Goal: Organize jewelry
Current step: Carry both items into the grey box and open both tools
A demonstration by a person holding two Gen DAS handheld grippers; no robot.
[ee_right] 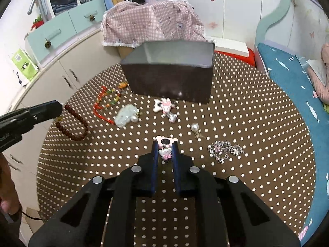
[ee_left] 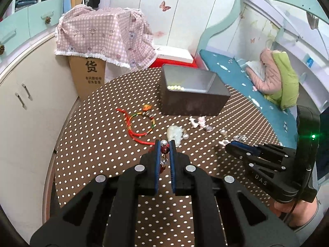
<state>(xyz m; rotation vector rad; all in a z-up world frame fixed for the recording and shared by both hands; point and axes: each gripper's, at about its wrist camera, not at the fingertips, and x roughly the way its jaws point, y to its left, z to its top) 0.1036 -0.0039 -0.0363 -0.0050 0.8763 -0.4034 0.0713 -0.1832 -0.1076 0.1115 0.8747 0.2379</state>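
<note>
— Polka-dotted brown desk (ee_left: 98, 144)?
— Left gripper (ee_left: 165, 144) fingers clamp a dark-red wooden bead bracelet (ee_right: 72, 123); right gripper (ee_right: 165, 146) fingers pinch a pink cartoon charm (ee_right: 165, 151). Grey box (ee_right: 170, 78) at twelve o'clock.

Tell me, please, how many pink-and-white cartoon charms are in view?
2. One charm lies on the table in front of the dark box; the other charm is gripped by the right gripper. More may be hidden inside the box.
</note>
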